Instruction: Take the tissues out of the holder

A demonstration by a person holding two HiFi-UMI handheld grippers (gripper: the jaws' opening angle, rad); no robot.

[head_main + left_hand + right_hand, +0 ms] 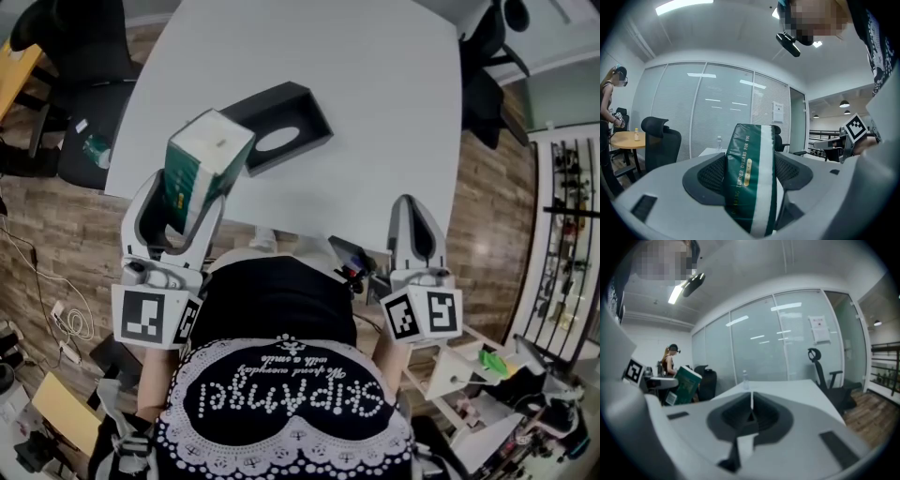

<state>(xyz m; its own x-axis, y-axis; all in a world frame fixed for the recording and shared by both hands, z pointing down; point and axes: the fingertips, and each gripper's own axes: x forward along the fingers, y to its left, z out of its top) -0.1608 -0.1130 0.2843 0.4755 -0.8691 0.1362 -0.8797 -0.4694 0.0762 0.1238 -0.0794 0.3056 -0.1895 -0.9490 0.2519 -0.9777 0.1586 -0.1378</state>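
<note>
A green and white pack of tissues (pixel 200 167) is clamped in my left gripper (pixel 175 212), lifted above the table's near left edge. In the left gripper view the tissue pack (pixel 752 176) fills the gap between the jaws, standing on end. The black tissue holder (pixel 278 124) lies on the white table (pixel 375 84) just beyond the pack, its oval slot facing up. My right gripper (pixel 412 234) hovers at the table's near right edge, jaws closed together with nothing between them (pixel 750 416). The tissue pack (pixel 686 384) shows far left in the right gripper view.
Black office chairs (pixel 89 56) stand left of the table and another at the far right (pixel 487 66). A wooden desk corner (pixel 14 70) sits at the upper left. Cables (pixel 56 309) lie on the wood floor. A person stands by a round table (pixel 628 138) in the distance.
</note>
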